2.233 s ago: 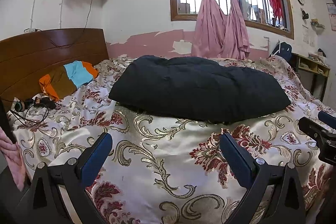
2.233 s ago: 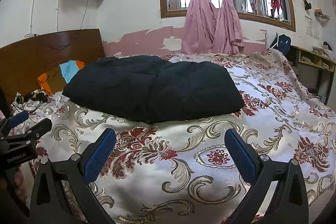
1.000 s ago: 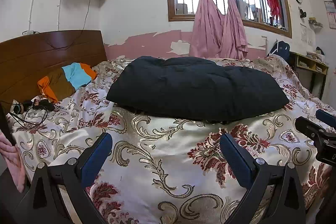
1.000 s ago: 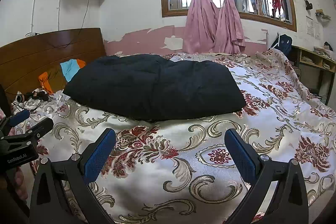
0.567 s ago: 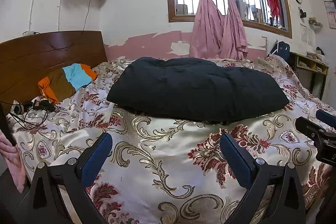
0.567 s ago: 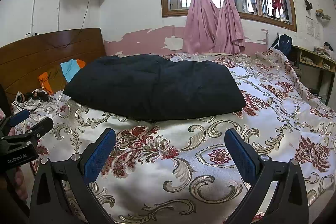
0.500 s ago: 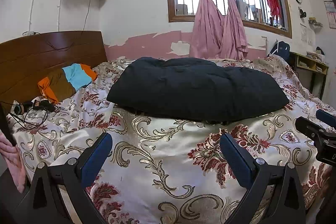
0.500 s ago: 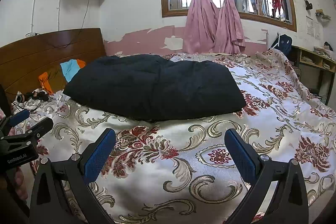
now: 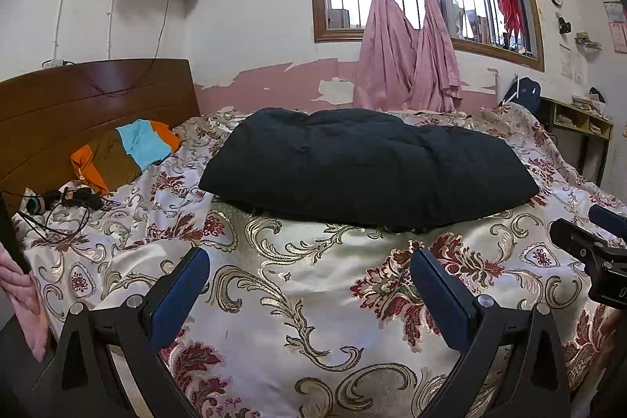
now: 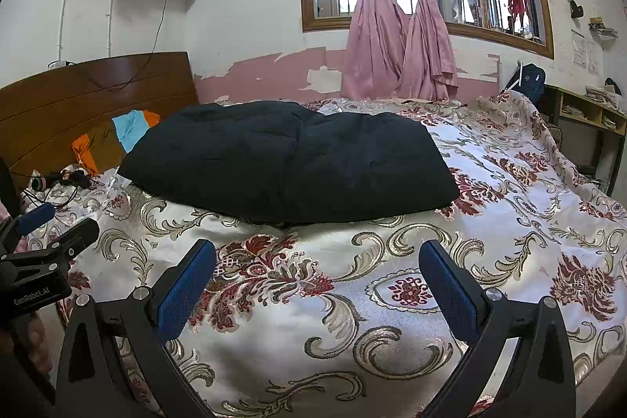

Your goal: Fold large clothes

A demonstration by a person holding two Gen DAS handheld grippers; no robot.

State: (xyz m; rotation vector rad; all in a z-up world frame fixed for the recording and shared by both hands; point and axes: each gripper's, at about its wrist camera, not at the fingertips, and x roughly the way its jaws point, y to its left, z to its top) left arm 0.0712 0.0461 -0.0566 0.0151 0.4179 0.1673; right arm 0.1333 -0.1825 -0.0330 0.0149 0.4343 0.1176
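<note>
A large black padded garment [image 9: 368, 167] lies folded in a thick block on the floral bedspread [image 9: 305, 285]; it also shows in the right wrist view [image 10: 290, 163]. My left gripper [image 9: 309, 273] is open and empty, held above the bedspread short of the garment's near edge. My right gripper [image 10: 317, 269] is open and empty, also short of the garment. The right gripper shows at the right edge of the left wrist view [image 9: 591, 245]. The left gripper shows at the left edge of the right wrist view [image 10: 47, 237].
A wooden headboard [image 9: 86, 104] stands at the left. An orange, brown and blue cloth [image 9: 125, 147] and black cables [image 9: 62, 202] lie near it. Pink curtains [image 9: 403, 38] hang at the window. A shelf [image 9: 580, 128] stands beyond the bed at the right.
Both views have shifted very slightly since the earliest frames. The garment lies unchanged and both grippers stay open.
</note>
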